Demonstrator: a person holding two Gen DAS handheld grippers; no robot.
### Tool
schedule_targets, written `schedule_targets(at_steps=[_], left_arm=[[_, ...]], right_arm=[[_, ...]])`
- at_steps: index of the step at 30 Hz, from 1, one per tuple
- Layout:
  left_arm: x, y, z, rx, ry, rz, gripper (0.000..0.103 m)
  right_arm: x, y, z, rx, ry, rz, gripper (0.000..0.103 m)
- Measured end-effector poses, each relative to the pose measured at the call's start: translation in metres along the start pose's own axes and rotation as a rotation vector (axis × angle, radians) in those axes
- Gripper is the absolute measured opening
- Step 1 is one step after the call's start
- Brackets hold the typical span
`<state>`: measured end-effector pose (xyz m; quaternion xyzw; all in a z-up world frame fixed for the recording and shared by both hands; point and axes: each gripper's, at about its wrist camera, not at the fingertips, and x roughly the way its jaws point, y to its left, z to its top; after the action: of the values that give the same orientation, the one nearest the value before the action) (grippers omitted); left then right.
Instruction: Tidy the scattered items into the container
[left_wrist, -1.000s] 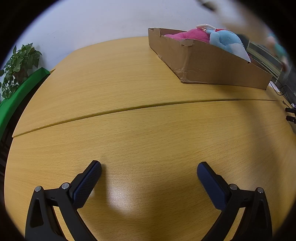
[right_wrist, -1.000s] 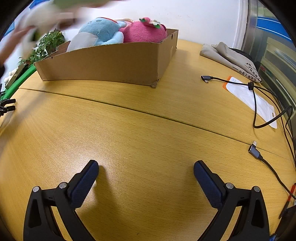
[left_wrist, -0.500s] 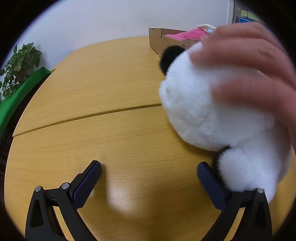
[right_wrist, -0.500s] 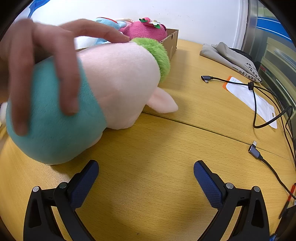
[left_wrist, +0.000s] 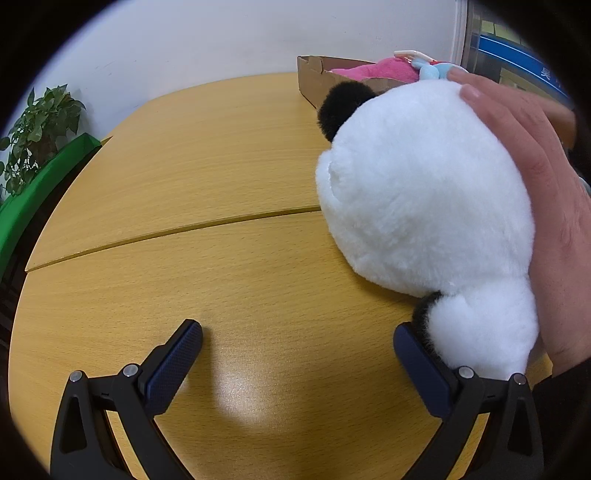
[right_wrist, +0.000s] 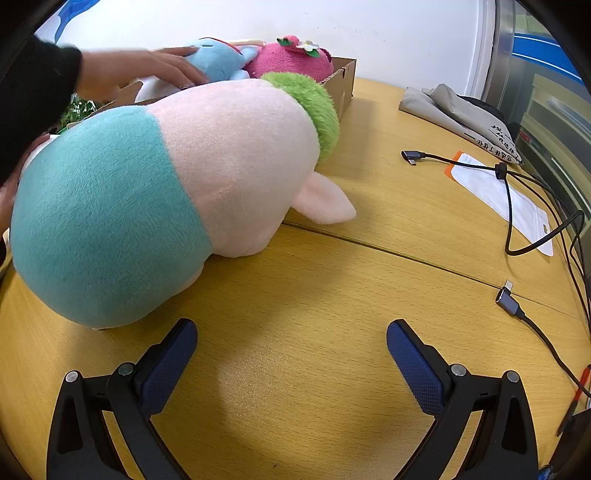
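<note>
Fluffy white plush panda (left_wrist: 417, 192), smooth-napped plush pig (right_wrist: 166, 192), glossy wood-grain table (left_wrist: 207, 258), matt cardboard box (left_wrist: 314, 79).

White panda plush (left_wrist: 424, 192), pink-teal plush (right_wrist: 166, 192) on table

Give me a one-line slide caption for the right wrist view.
Open right tongs face a pink-and-teal plush on the wooden table, cardboard box behind.

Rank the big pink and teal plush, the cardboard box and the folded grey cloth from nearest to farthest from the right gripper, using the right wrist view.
1. Pink and teal plush: on the table, front left of the right gripper.
2. Cardboard box: behind the plush, centre.
3. Grey cloth: far right edge, roughly level with the box; close call.
</note>
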<state>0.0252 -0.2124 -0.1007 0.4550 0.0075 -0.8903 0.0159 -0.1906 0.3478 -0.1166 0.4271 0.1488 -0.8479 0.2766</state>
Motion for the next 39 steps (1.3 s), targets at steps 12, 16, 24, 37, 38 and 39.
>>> schedule_targets(at_steps=[12, 16, 24, 37, 38, 39], left_arm=[[-0.0004, -0.0003, 0.0003, -0.002, 0.000, 0.001, 0.103], [-0.0003, -0.0004, 0.0004, -0.002, 0.000, 0.002, 0.103], [0.0012, -0.0009, 0.0004, -0.005, 0.000, 0.004, 0.103], [0.0057, -0.0024, 0.0007, -0.023, 0.000, 0.017, 0.103], [0.0055, -0.0023, 0.0007, -0.023, 0.000, 0.017, 0.103], [0.0058, -0.0024, 0.0007, -0.023, 0.000, 0.017, 0.103]], right_arm=[[0.0009, -0.0004, 0.0003, 0.000, -0.001, 0.000, 0.103], [0.0009, -0.0007, 0.0005, 0.001, -0.001, 0.000, 0.103], [-0.0001, 0.0000, 0.0008, 0.000, 0.000, 0.000, 0.103], [0.0010, -0.0004, 0.0002, 0.000, -0.001, -0.001, 0.103], [0.0012, 0.0000, -0.0001, 0.001, -0.001, -0.001, 0.103], [0.0012, 0.0001, 0.0000, 0.000, 0.000, -0.001, 0.103]])
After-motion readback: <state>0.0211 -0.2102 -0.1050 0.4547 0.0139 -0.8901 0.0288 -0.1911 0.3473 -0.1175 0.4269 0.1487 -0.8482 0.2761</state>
